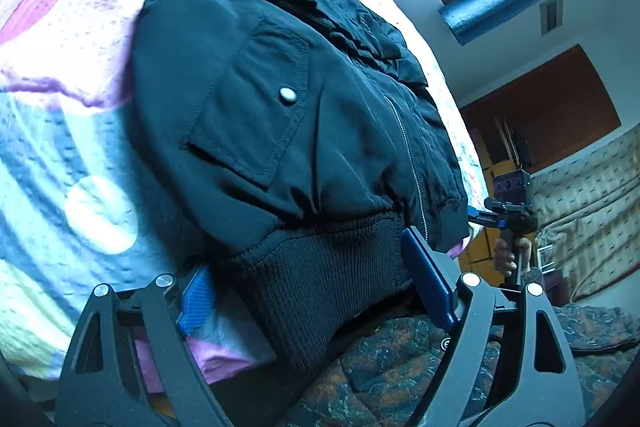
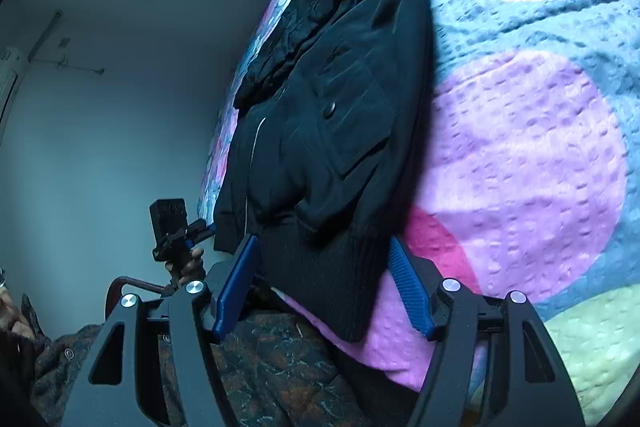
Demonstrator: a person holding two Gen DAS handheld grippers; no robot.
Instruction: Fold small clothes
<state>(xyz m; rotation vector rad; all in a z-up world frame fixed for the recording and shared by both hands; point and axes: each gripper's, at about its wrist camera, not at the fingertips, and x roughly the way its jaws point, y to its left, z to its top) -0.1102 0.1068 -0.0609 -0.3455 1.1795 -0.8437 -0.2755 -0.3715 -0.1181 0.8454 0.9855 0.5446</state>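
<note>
Dark jacket (image 1: 304,115) on dotted bedspread (image 1: 60,147)

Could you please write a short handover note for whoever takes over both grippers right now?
Left gripper: open, jaws straddling the ribbed knit hem, pads not pressing.
Right gripper: open, astride the same hem further along; no grip visible.
The dark zip-front bomber jacket lies front up on the pastel circle-patterned bedspread, with its hem at the near bed edge and its sleeves apparently tucked over the chest.
Done: jacket laid out, sleeves seemingly in.
Left: close on the hem, probably fold it up toward the collar.
</note>
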